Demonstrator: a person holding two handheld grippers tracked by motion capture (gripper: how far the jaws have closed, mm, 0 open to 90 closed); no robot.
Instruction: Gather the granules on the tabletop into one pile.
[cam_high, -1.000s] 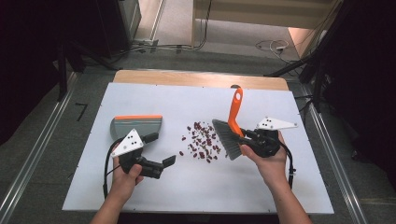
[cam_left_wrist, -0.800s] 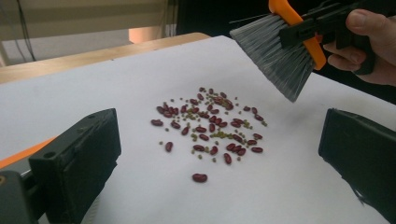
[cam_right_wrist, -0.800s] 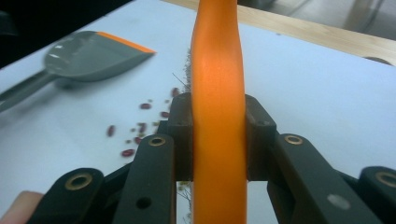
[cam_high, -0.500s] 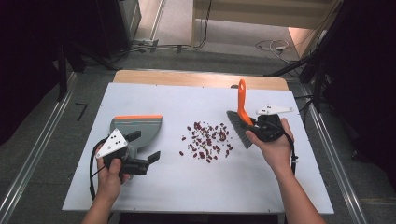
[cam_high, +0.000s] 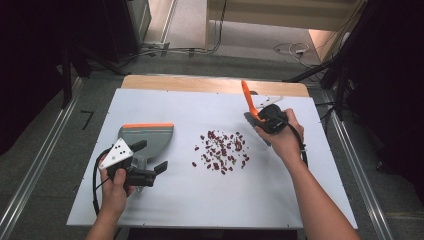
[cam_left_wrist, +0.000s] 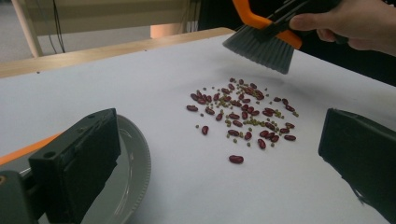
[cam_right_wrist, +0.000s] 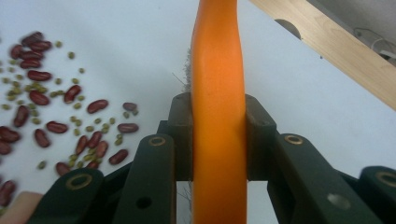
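My right claw (cam_high: 261, 119) is clenched on the brush (cam_high: 251, 111), pads pressed to both sides of its smooth, glossy orange plastic handle (cam_right_wrist: 218, 93), which curves and runs up between the jaws in the right gripper view. One brush: a grey block of fine, straight bristles (cam_left_wrist: 261, 46), fanned a little at the tips, hanging just above the desk (cam_high: 210, 200) beside the far-right edge of the spill, not touching it as far as I can tell. My left claw (cam_high: 150, 160) is released, jaws spread wide with nothing between them; in the left gripper view each jaw is a blunt, matte black block. One dustpan (cam_high: 145, 137): flat grey plastic tray, orange strip along its far edge, ribbed curved rim (cam_left_wrist: 142, 163) right by my left jaw, lying flat on the desk at the left, well apart from the spill. Spill (cam_high: 221, 151) sits mid-desk between the two claws: dark red kidney beans (cam_left_wrist: 236, 159), glossy and oblong, several dozen, mixed with small, round, dull green beans (cam_left_wrist: 254, 122), also dozens, too small to count exactly. One red bean lies alone on the near side of the heap. Desk top is a smooth, matte white sheet with a bare wooden strip (cam_high: 200, 84) along the far edge.
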